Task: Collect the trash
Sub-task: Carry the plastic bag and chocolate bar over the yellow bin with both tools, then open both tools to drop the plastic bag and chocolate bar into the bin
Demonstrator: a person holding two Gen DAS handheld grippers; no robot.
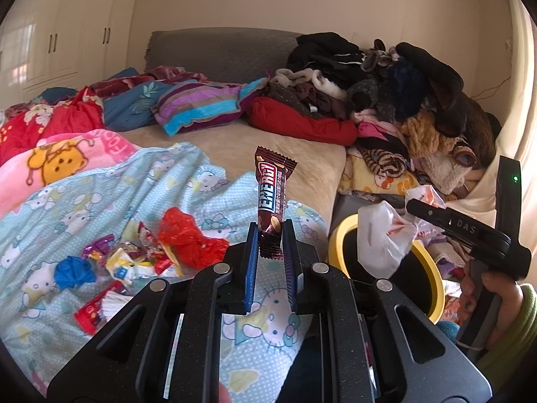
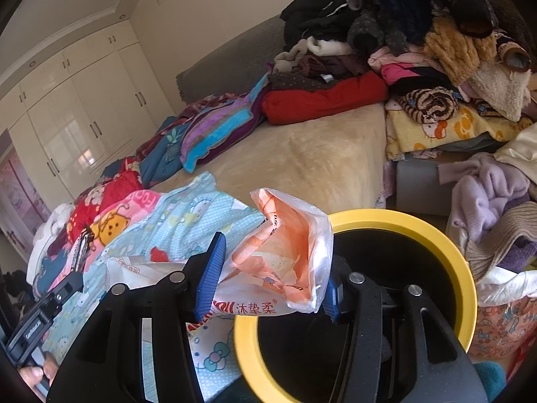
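Note:
My left gripper [image 1: 271, 235] is shut on a brown ENERGY candy bar wrapper [image 1: 272, 194] and holds it upright above the blue Hello Kitty blanket [image 1: 100, 208]. My right gripper [image 2: 272, 268] is shut on a crumpled white and orange plastic bag [image 2: 285, 262] at the near rim of the yellow-rimmed black bin [image 2: 419, 228]. In the left wrist view the right gripper [image 1: 416, 206] holds that bag [image 1: 382, 235] over the bin [image 1: 433, 268]. Several wrappers lie in a pile [image 1: 141, 255] on the blanket, with a red one [image 1: 188, 238], a blue one [image 1: 74, 270] and a red and white packet [image 1: 97, 309].
A heap of clothes [image 1: 402, 100] fills the bed's right side and spills down beside the bin [image 2: 486, 201]. Pillows and blankets [image 1: 201, 104] lie at the headboard. A bare beige sheet [image 2: 302, 161] spans the middle. White wardrobes [image 2: 84, 110] stand at the left.

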